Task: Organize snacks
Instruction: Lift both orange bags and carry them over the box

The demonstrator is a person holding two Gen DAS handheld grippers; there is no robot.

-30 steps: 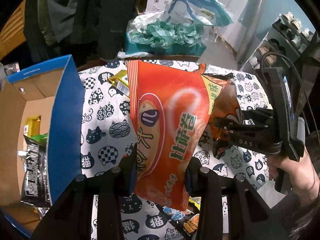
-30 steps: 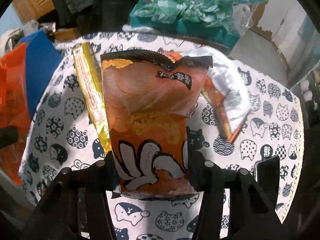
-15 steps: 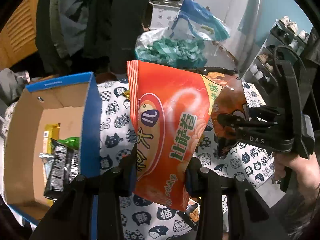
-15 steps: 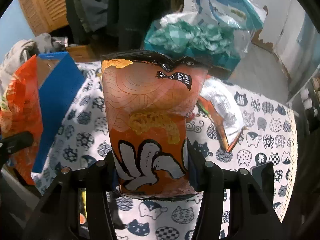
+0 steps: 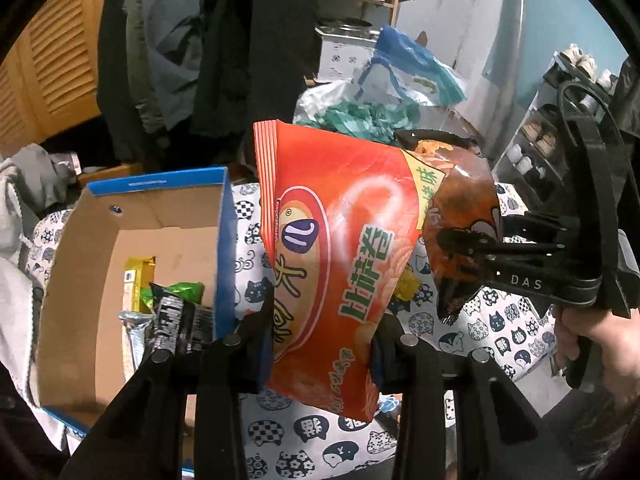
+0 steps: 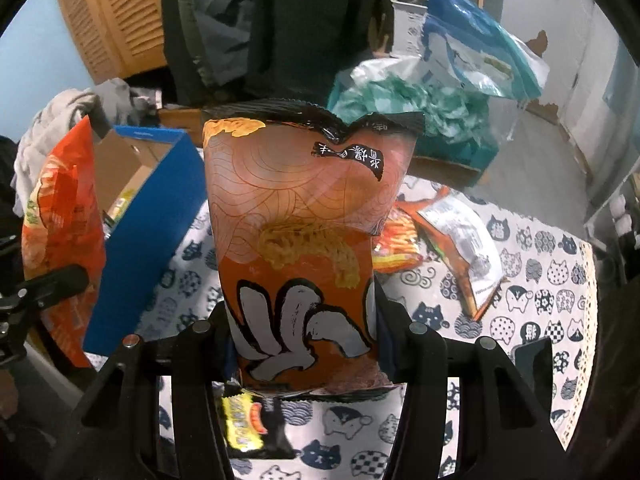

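Observation:
My left gripper (image 5: 320,344) is shut on a big red snack bag (image 5: 340,248) and holds it upright above the table, just right of the blue cardboard box (image 5: 132,216). The box holds several snack packets (image 5: 168,312). My right gripper (image 6: 304,344) is shut on an orange noodle-snack bag (image 6: 304,232), also lifted above the table. In the left wrist view the right gripper (image 5: 460,264) and its bag (image 5: 460,208) sit close to the right of the red bag. In the right wrist view the red bag (image 6: 60,232) is at far left beside the box (image 6: 152,208).
The table has a cat-print cloth (image 6: 540,300). Loose snack packets lie on it: a silver and orange one (image 6: 464,248) at right, a yellow and black one (image 6: 248,424) below my right gripper. A teal bag pile (image 6: 420,108) stands behind the table.
Both grippers have risen with their bags, so the table looks farther below. The blue box has come more fully into the left wrist view.

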